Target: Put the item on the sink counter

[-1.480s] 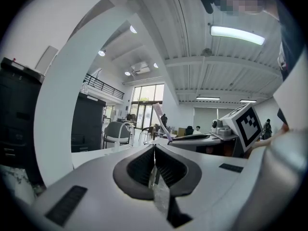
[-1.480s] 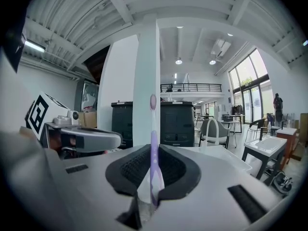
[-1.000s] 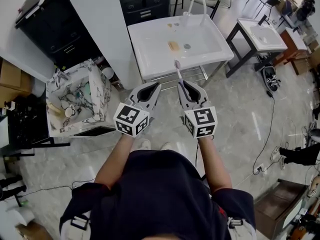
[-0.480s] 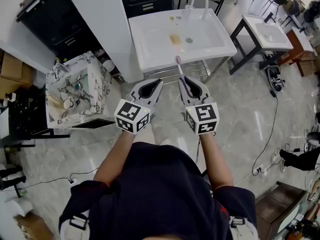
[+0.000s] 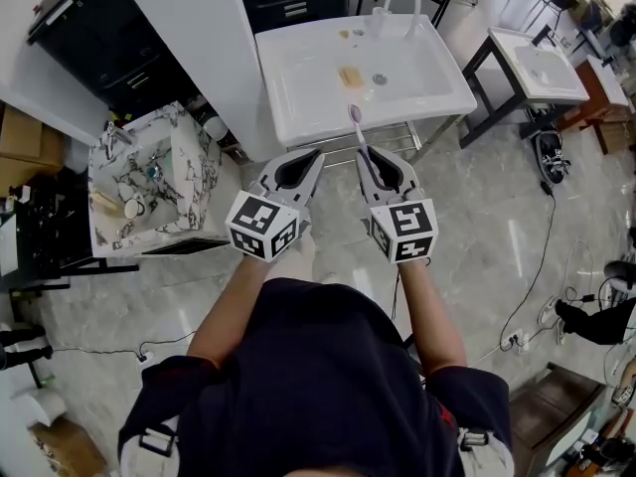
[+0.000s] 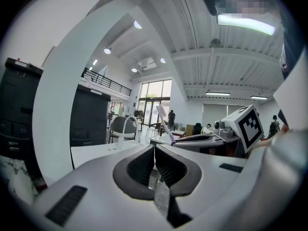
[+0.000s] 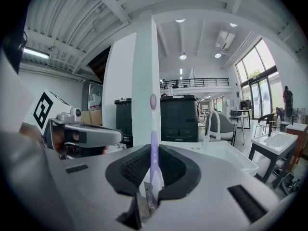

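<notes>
Right gripper view: the right gripper (image 7: 153,163) has its jaws closed on the lower handle of a purple toothbrush (image 7: 153,129), which stands upright between the dark pads (image 7: 131,170), bristle head uppermost. Left gripper view: the left gripper (image 6: 154,153) has its jaws pressed together with nothing between them. The toothbrush shows beyond it to the right, rising from the other gripper. Head view: both grippers are held side by side in front of the person, above the tiled floor (image 5: 477,227) and just short of the white sink (image 5: 298,97). The brush head overlaps the sink's near edge in this view, but the toothbrush is held in the air, not resting on the counter. A curved white faucet (image 5: 382,6) stands at the sink's far rim, and a small tan object (image 5: 348,76) lies in the basin — its kind cannot be made out
</notes>
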A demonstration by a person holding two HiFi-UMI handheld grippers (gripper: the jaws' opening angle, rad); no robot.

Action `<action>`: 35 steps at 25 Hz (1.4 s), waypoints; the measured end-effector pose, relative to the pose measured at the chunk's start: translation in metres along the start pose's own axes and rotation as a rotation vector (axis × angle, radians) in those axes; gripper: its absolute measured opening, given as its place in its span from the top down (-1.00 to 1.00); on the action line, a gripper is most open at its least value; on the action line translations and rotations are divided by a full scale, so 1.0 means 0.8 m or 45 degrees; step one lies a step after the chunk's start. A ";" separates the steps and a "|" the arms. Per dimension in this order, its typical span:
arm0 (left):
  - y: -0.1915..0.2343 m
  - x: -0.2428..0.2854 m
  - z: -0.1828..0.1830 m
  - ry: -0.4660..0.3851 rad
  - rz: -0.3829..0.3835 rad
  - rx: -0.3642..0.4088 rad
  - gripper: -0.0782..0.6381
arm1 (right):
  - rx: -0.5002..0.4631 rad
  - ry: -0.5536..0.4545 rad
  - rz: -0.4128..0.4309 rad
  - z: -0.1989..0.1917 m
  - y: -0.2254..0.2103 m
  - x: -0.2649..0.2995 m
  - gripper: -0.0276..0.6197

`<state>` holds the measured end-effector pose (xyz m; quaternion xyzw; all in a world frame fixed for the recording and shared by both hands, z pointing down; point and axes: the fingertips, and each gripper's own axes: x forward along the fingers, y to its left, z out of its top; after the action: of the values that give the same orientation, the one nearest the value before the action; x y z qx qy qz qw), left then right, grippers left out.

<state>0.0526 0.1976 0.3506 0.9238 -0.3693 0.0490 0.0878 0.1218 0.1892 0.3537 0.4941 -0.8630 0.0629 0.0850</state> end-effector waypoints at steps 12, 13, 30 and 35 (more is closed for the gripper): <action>0.081 0.074 0.016 0.010 -0.001 -0.033 0.74 | 0.018 0.031 -0.009 0.013 -0.049 0.095 0.72; 0.090 0.081 0.018 0.010 -0.001 -0.040 0.74 | 0.018 0.035 -0.010 0.015 -0.054 0.104 0.72; 0.233 0.157 0.046 -0.005 -0.073 -0.111 0.74 | 0.022 0.094 -0.080 0.044 -0.096 0.261 0.72; 0.265 0.166 0.045 -0.001 -0.084 -0.127 0.74 | 0.020 0.109 -0.093 0.049 -0.095 0.294 0.72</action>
<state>0.0030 -0.0502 0.3625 0.9300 -0.3407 0.0273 0.1353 0.0675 -0.0546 0.3661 0.5228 -0.8394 0.0874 0.1202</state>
